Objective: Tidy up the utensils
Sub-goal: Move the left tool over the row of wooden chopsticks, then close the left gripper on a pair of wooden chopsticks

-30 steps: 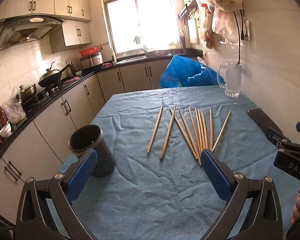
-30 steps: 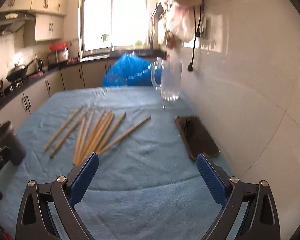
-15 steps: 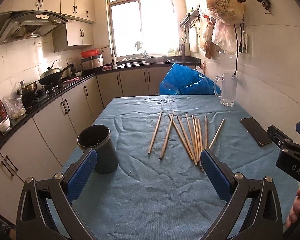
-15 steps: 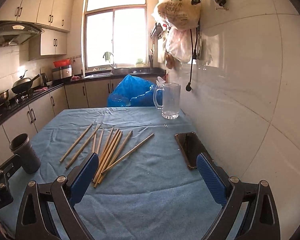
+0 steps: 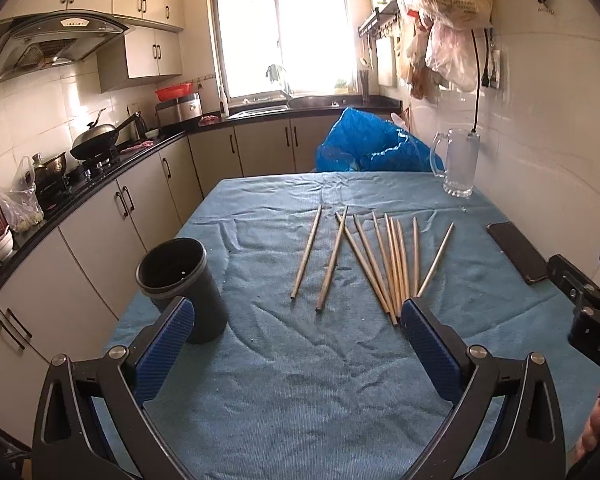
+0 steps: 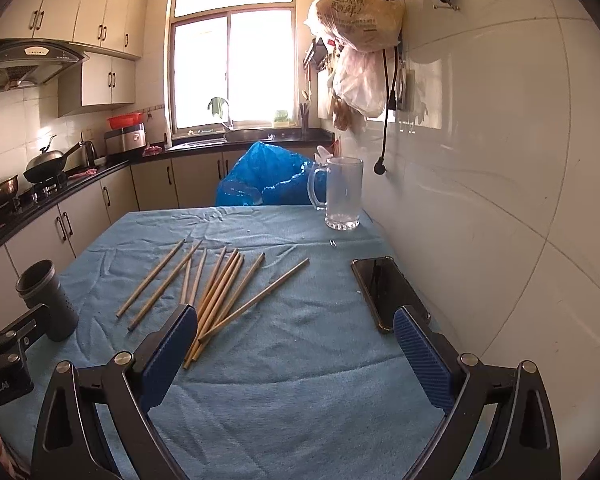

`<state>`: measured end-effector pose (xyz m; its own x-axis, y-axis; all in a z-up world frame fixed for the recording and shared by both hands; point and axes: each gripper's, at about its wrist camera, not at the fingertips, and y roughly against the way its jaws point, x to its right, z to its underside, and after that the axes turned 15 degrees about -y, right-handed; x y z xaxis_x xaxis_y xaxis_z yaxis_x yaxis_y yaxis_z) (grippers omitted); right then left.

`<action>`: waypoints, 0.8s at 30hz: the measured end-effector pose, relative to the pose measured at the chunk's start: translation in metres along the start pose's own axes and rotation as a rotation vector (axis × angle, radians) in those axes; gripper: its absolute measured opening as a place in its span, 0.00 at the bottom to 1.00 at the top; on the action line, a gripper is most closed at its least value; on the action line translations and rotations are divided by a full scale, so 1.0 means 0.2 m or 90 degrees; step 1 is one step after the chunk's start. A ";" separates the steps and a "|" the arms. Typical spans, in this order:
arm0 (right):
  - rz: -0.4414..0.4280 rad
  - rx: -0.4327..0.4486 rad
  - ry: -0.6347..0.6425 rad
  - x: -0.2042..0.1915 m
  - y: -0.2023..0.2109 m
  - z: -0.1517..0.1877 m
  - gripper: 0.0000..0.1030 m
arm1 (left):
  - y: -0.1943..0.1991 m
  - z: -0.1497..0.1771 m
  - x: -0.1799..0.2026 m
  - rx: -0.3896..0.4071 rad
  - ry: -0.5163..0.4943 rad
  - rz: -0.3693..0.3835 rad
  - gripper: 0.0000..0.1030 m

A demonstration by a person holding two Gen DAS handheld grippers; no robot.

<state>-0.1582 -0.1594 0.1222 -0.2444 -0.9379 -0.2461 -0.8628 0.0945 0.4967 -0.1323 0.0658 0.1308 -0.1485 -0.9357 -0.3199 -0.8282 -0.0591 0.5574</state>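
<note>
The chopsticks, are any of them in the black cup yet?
Not yet. All the chopsticks lie loose on the blue cloth, and none stick out of the black cup. The left gripper and right gripper are both open and empty. All the sorting is left.

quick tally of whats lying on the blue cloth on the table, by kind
wooden chopsticks: 10
dark utensil holder: 1
glass mug: 1
phone: 1
total: 13
</note>
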 end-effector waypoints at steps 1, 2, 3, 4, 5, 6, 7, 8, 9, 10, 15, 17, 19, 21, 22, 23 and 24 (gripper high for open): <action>0.001 -0.003 -0.001 0.01 -0.02 0.00 0.97 | -0.03 -0.01 0.01 -0.005 -0.004 -0.002 1.00; 0.002 -0.006 -0.002 0.01 -0.03 0.00 0.97 | -0.06 -0.02 0.01 -0.010 -0.009 -0.003 1.00; 0.003 -0.009 -0.003 0.02 -0.05 0.01 0.97 | -0.09 -0.02 0.02 -0.016 -0.013 -0.004 1.00; 0.003 -0.012 -0.004 0.02 -0.06 0.01 0.97 | -0.12 -0.03 0.02 -0.022 -0.016 -0.002 1.00; 0.003 -0.017 -0.006 0.03 -0.09 0.01 0.97 | -0.16 -0.04 0.02 -0.028 -0.018 0.002 1.00; 0.004 -0.025 -0.007 0.04 -0.11 0.01 0.97 | -0.21 -0.06 0.02 -0.038 -0.021 0.006 1.00; 0.003 -0.030 -0.007 0.04 -0.13 0.00 0.97 | -0.25 -0.08 0.02 -0.045 -0.023 0.009 1.00; 0.001 -0.040 -0.009 0.05 -0.17 0.00 0.97 | -0.29 -0.10 0.01 -0.050 -0.023 0.009 1.00; -0.001 -0.051 -0.011 0.06 -0.20 0.00 0.97 | -0.35 -0.14 0.00 -0.057 -0.021 0.008 1.00; -0.001 -0.063 -0.012 0.07 -0.24 0.00 0.97 | -0.39 -0.16 -0.01 -0.063 -0.018 0.010 1.00; -0.013 -0.123 -0.025 0.09 -0.46 -0.02 0.97 | -0.68 -0.29 -0.03 -0.104 0.004 0.035 0.97; -0.020 -0.151 -0.038 0.10 -0.55 -0.03 0.97 | -0.78 -0.32 -0.02 -0.120 -0.002 0.039 0.90; -0.029 -0.178 -0.053 0.11 -0.65 -0.03 0.97 | -0.89 -0.34 -0.02 -0.139 -0.003 0.048 0.81; -0.038 -0.210 -0.067 0.12 -0.74 -0.04 0.94 | -0.99 -0.35 -0.02 -0.162 0.007 0.063 0.75; -0.042 -0.226 -0.075 0.12 -0.79 -0.04 0.90 | -1.03 -0.34 -0.02 -0.175 0.009 0.072 0.71; -0.047 -0.241 -0.084 0.13 -0.83 -0.04 0.84 | -1.06 -0.34 -0.01 -0.185 0.007 0.078 0.69; -0.051 -0.256 -0.093 0.13 -0.87 -0.05 0.82 | -1.10 -0.33 0.01 -0.198 -0.001 0.083 0.66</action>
<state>-0.0111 -0.2038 0.0371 -0.2678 -0.8775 -0.3979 -0.6476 -0.1418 0.7486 0.0850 0.0537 0.0580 -0.2443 -0.9416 -0.2316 -0.5978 -0.0418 0.8006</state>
